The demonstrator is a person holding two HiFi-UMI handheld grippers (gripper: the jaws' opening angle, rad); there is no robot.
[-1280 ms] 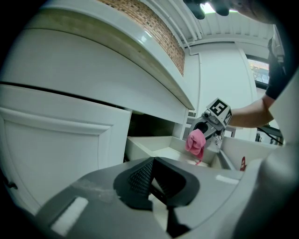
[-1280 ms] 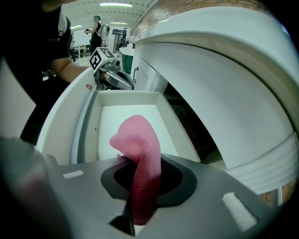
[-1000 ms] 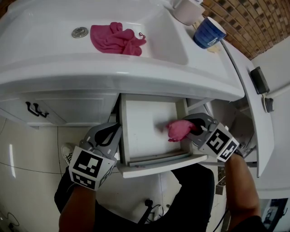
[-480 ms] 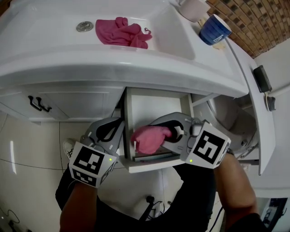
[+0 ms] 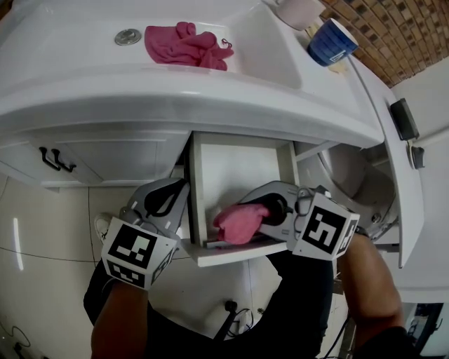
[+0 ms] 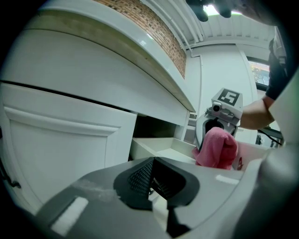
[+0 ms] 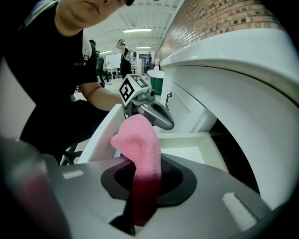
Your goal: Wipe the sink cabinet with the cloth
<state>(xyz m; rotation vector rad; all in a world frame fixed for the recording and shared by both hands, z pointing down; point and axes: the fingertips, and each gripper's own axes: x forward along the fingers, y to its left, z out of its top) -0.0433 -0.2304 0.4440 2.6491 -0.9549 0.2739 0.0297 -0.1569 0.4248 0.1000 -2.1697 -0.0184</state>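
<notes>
The white sink cabinet (image 5: 126,151) has its drawer (image 5: 235,168) pulled out under the basin. My right gripper (image 5: 258,214) reaches into the drawer near its front lip and is shut on a pink cloth (image 5: 240,223), which bulges out past the jaws (image 7: 140,144) and presses toward the drawer floor (image 7: 187,151). My left gripper (image 5: 172,203) sits just outside the drawer's left wall, jaws together with nothing seen between them (image 6: 154,179). From the left gripper view the cloth (image 6: 217,149) and right gripper (image 6: 219,123) show across the drawer.
A second pink cloth (image 5: 186,45) lies in the sink basin beside the drain (image 5: 128,36). A blue cup (image 5: 330,42) and a white cup (image 5: 302,10) stand on the counter's right end. Black door handles (image 5: 52,161) are at left. The person's legs are below the drawer.
The right gripper swept the cloth from the drawer's right side leftward, then slightly back right and toward the front lip. The left gripper stayed beside the drawer.
</notes>
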